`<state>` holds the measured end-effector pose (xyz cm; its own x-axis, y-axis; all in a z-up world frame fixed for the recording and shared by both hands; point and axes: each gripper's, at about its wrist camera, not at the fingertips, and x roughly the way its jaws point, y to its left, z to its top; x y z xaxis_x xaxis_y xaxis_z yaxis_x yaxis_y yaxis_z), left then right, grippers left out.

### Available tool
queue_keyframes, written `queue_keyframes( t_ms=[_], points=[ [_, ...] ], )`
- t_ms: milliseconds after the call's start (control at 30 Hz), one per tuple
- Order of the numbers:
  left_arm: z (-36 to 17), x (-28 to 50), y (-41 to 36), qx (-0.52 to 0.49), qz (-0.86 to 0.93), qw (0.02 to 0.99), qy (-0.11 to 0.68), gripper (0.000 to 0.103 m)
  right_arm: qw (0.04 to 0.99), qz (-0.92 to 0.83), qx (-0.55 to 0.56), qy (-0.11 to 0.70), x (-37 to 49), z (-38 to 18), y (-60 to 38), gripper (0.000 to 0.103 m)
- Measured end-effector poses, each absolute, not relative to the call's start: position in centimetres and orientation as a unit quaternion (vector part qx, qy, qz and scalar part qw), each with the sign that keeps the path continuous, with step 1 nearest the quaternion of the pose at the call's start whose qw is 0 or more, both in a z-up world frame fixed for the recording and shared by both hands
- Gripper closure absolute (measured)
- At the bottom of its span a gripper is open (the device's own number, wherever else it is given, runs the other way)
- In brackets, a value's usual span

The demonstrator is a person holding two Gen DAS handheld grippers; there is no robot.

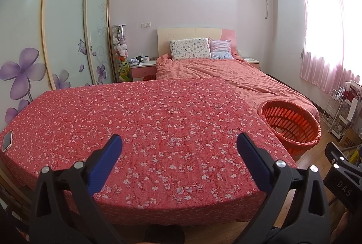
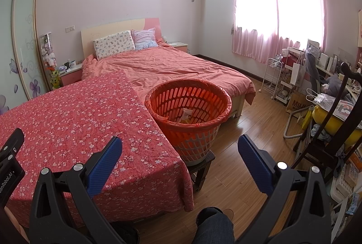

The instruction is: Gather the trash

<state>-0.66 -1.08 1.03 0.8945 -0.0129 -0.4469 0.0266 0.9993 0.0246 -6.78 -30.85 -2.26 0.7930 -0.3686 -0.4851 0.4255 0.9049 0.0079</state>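
a: what's the biggest thing in view?

b: the table (image 1: 147,121) under a red cloth with small white flowers; it fills the left wrist view. behind it is a bed (image 2: 172,67) with a salmon cover.

a: and the bin?

b: an orange slotted basket (image 2: 212,96) with a red liner, on a dark wooden stool (image 2: 201,169) just beside the table's right corner. the right wrist view looks down into it.

a: where's the trash?

b: a pale wrapper (image 2: 187,113) lies at the bottom of the basket, with something yellowish beside it that i can't make out. the cloth shows only a phone (image 1: 7,141), near the table's left edge.

a: the tongs?

b: left gripper (image 1: 179,161) is spread wide above the near part of the table, blue pads well apart, nothing between them. right gripper (image 2: 179,163) is spread just as wide over the table corner and floor, also holding nothing.
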Motion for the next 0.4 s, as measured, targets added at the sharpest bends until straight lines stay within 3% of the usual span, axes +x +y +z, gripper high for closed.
queue_keyframes(
  t_ms=[400],
  points=[
    [0.92,-0.68,-0.82,0.016,-0.011,0.973,0.228,0.004,0.945,-0.210,0.059,0.244,-6.62,-2.12,-30.99,0.002]
  ],
)
